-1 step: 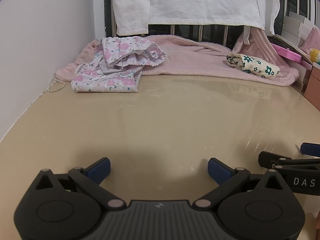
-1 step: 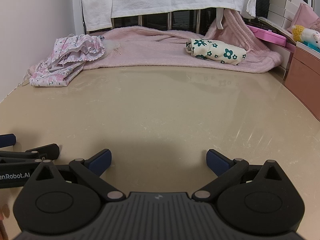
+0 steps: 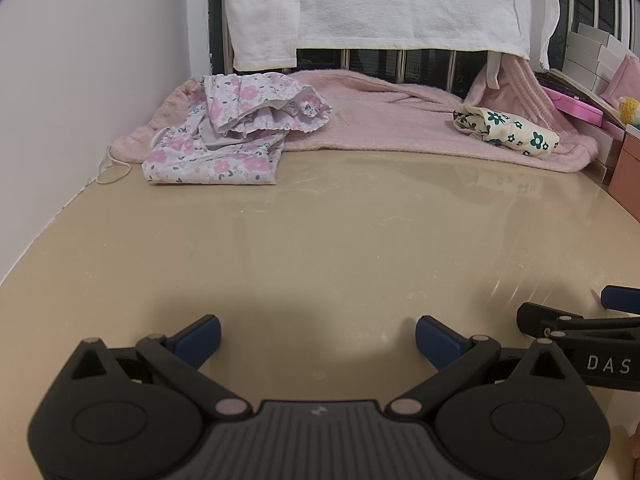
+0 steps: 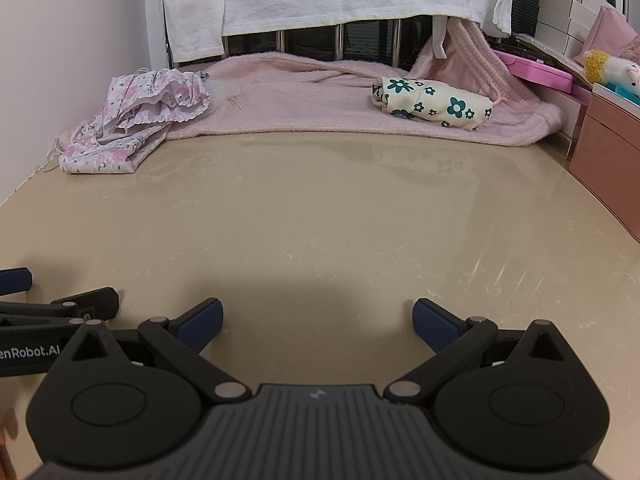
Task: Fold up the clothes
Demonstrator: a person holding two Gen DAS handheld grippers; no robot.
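Pink-flowered garment [image 3: 224, 148]: thin printed cotton, lying rumpled at the far left of the tabletop [image 3: 320, 248], half on the pink fleece blanket [image 3: 392, 128] and half on the bare surface, ruffled edges turned over one another. It is not folded as it lies.
White cord [image 3: 108, 168]: a thin loop just left of that garment; I judge it could drag along if the cloth is pulled from that side.
Left tool [image 3: 318, 334]: fingers wide apart, nothing between them, low over the near tabletop, well apart from either garment.
Right tool [image 4: 316, 318]: fingers likewise spread and empty, just beside the left one, facing the same way.
Green-flowered garment [image 4: 432, 104]: cream cloth with dark green flowers, sitting as a compact bundle on the blanket at the far right. It looks rolled or folded already, though how tidily is hard to tell from here.
Stage: the scene fits one piece done and one waiting; with both tools empty it could equally be a pause between pieces.
Doing it well: for the rumpled piece, I would pinch two outer corners rather than the ruffles, draw it onto the smooth open middle, and flatten it before any crease is made.
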